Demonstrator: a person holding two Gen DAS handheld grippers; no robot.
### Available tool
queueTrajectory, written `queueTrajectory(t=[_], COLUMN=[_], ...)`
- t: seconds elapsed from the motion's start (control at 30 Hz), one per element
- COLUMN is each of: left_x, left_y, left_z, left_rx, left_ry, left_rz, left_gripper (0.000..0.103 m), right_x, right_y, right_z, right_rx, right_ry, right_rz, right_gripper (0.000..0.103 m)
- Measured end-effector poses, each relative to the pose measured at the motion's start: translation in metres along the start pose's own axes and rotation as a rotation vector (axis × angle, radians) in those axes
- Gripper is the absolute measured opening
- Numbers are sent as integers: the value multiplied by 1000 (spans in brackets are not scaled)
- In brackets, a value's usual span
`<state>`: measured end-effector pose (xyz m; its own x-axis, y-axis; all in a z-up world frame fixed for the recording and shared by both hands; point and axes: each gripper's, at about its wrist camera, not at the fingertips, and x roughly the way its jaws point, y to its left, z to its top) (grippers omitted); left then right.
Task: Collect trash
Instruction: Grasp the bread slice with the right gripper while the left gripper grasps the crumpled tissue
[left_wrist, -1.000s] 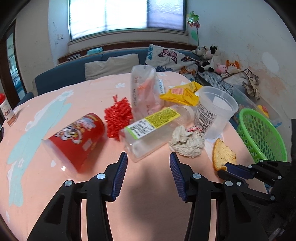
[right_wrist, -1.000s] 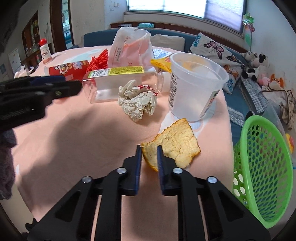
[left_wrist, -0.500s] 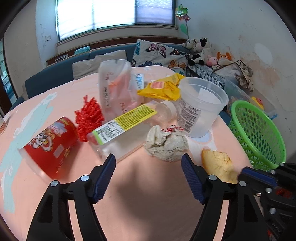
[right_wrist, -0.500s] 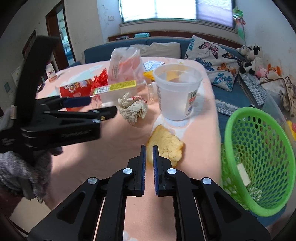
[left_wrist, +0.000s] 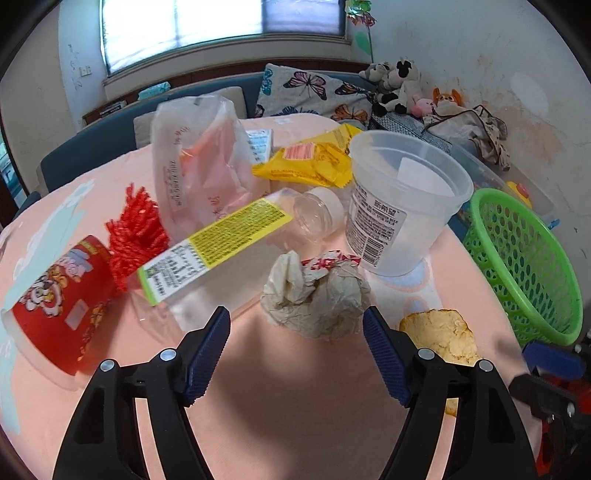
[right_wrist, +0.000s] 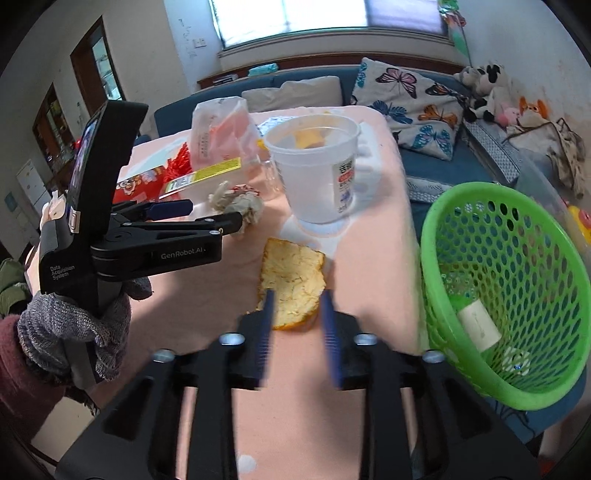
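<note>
A crumpled paper ball (left_wrist: 317, 299) lies on the pink tablecloth (left_wrist: 295, 413), just beyond my left gripper (left_wrist: 295, 332). That gripper stands wide open, with the ball centred ahead of the gap and untouched. From the right wrist, the left gripper (right_wrist: 214, 218) appears in a gloved hand (right_wrist: 74, 328). A yellow crust-like scrap (right_wrist: 291, 277) lies flat on the cloth. My right gripper (right_wrist: 297, 306) has its jaws opening, blurred, with the scrap's near end between the tips and not pinched. The green mesh basket (right_wrist: 517, 254) stands just right of it.
Behind the ball stand a clear plastic tub (left_wrist: 399, 206), a lying bottle with a yellow label (left_wrist: 221, 243), a tipped red cup (left_wrist: 59, 302), red shredded netting (left_wrist: 136, 232), a plastic bag (left_wrist: 199, 162) and a yellow wrapper (left_wrist: 310, 162). The basket (left_wrist: 524, 258) sits past the table's right edge and holds a few items.
My left gripper has opened wider and moved up to the paper ball. My right gripper, shut half a second ago, has parted its jaws; the scrap stays on the cloth.
</note>
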<state>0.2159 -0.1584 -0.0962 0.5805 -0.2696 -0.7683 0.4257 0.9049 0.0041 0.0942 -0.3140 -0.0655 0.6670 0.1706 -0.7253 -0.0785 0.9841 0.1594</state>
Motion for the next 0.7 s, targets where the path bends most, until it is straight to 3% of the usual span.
queueTrajectory(t=[0.23,0.37,0.7], left_x=[16,19,2], left_y=[-1,-3,2], left_z=[4,5,1], left_rx=[-17,-5,11], left_ry=[21,12,-50], left_rz=[-18,-36,-55], left_gripper=[71,56,43], right_x=[3,7,31], right_y=[-3,-4,3], right_z=[-3,-5,-2], right_rx=[13,17,45], right_ry=[9,23,64], right_rz=[0,5,23], right_gripper=[45,56,62])
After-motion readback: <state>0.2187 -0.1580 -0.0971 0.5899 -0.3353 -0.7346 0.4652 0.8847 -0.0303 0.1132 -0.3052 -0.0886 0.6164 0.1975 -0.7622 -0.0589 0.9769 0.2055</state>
